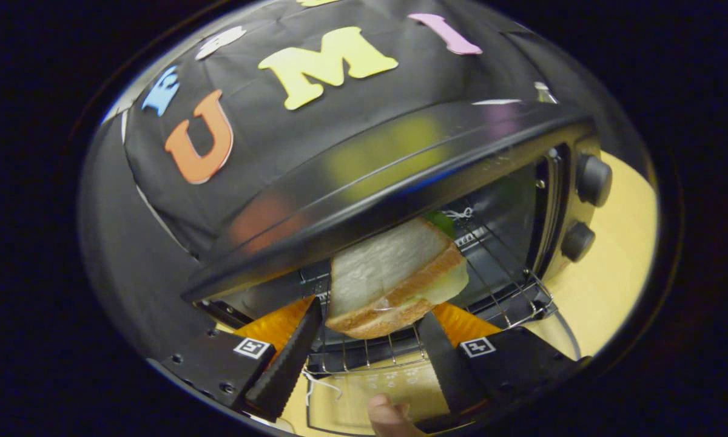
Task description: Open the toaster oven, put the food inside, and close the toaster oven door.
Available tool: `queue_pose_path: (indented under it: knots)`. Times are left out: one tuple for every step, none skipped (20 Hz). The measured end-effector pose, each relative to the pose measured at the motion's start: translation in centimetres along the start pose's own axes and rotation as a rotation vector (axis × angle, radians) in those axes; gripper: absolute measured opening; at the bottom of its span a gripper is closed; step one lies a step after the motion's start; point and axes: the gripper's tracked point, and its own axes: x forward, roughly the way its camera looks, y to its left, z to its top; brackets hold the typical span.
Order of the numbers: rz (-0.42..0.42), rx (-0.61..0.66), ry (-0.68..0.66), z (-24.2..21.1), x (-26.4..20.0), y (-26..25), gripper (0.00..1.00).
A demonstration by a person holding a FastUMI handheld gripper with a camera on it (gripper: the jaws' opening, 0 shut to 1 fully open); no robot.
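Fingertip (388, 416): person's, nearest the camera, low between the two gripper fingers, in front of the sandwich.
Gripper (370, 321): fingers spread wide, one on each side of the sandwich's near end; left finger just beside its left corner, contact not clear; right finger close to its lower right edge, a small gap seeming to show; firm pinch cannot be told.
Sandwich (394, 276): two slices of white bread with browned crust and pale filling, tilted, near end low toward the fingers, far end reaching up into the toaster oven mouth.
Wire rack (497, 285): under and behind the sandwich, inside the toaster oven; whether the sandwich rests on it cannot be told.
Toaster oven (400, 164): black, glossy top above the sandwich, mouth open.
Door (364, 394): glass, folded down flat in front of the sandwich, below the fingers.
Knobs (593, 179): two, dark, on the panel right of the sandwich, one above the other.
Table (613, 267): pale yellow, right of the toaster oven.
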Motion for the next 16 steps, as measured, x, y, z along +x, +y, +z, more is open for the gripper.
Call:
queue_pose_path:
  knots:
    - [-0.015,-0.048,0.020,-0.3,0.1,-0.1,0.98]
    - [-0.032,-0.086,0.036,-0.9,-0.1,-0.4,0.99]
    - [-0.055,-0.115,0.046,-1.1,-0.4,-0.5,0.99]
    - [-0.073,-0.131,0.051,-1.1,-0.7,-0.6,0.99]
    - [-0.091,-0.148,0.061,-1.3,-0.8,-0.8,0.99]
    - [-0.106,-0.172,0.077,-1.6,-1.1,-1.0,0.99]
    - [-0.110,-0.196,0.096,-1.8,-1.5,-1.0,0.99]
    - [-0.115,-0.209,0.115,-2.1,-2.0,-1.1,0.99]
    - [-0.111,-0.216,0.140,-2.6,-2.4,-1.0,0.99]
    - [-0.110,-0.219,0.173,-3.2,-2.8,-1.1,0.99]
    - [-0.115,-0.222,0.207,-3.9,-3.2,-1.3,0.99]
    - [-0.118,-0.224,0.235,-4.5,-3.9,-1.6,0.99]
    - [-0.114,-0.226,0.248,-4.8,-4.1,-1.6,0.99]
    - [-0.116,-0.229,0.256,-5.1,-4.7,-1.8,0.99]
    - [-0.120,-0.229,0.257,-5.4,-5.3,-2.1,0.99]
    - [-0.123,-0.225,0.262,-5.8,-6.0,-2.4,0.99]
